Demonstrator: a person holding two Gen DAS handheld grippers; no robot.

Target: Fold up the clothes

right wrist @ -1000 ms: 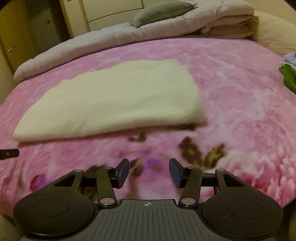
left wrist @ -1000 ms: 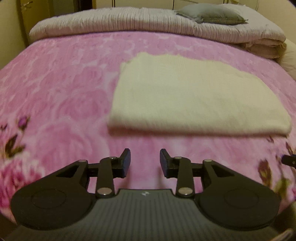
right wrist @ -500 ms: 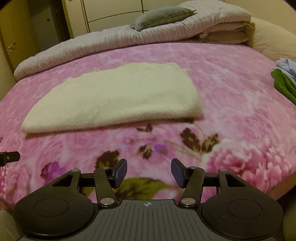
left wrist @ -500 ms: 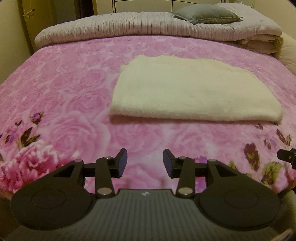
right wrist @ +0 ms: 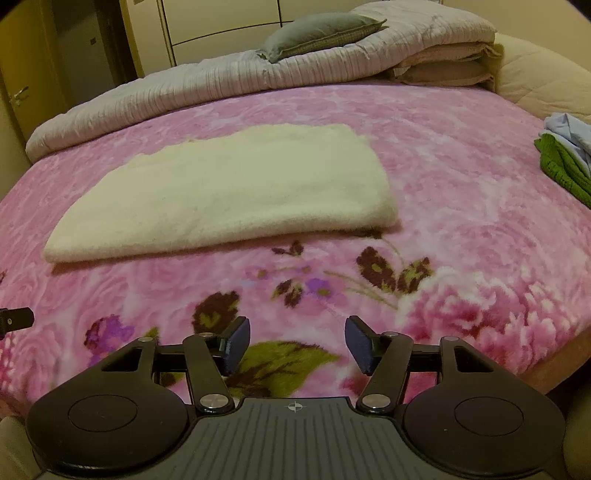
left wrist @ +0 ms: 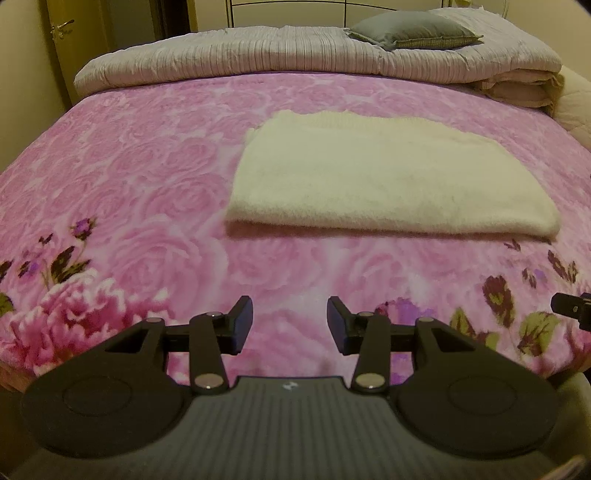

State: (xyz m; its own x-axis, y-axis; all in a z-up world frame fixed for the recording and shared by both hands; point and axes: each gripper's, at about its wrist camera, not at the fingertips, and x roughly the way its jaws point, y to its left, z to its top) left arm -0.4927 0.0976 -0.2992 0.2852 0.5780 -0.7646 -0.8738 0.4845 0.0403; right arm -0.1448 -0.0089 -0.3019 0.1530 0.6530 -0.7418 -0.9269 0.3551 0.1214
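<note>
A cream fuzzy garment [left wrist: 388, 177] [right wrist: 229, 192] lies folded flat in a long rectangle on the pink floral blanket [left wrist: 129, 177] [right wrist: 461, 177]. My left gripper [left wrist: 290, 325] hovers over the blanket's near edge, well short of the garment, open and empty. My right gripper [right wrist: 295, 343] hangs near the same edge, its jaws opening with nothing between them. Each gripper's tip shows at the edge of the other's view, the right one's [left wrist: 570, 306] and the left one's [right wrist: 14, 319].
A green knit [right wrist: 561, 170] and a pale blue garment [right wrist: 570, 131] lie at the bed's right side. A folded grey quilt [left wrist: 295, 51] with a grey pillow [left wrist: 410, 31] runs along the far end. A door [left wrist: 70, 44] stands back left.
Both grippers have drawn back from the folded garment toward the bed's near edge and risen a little. The jaws of both stand wider than a second ago.
</note>
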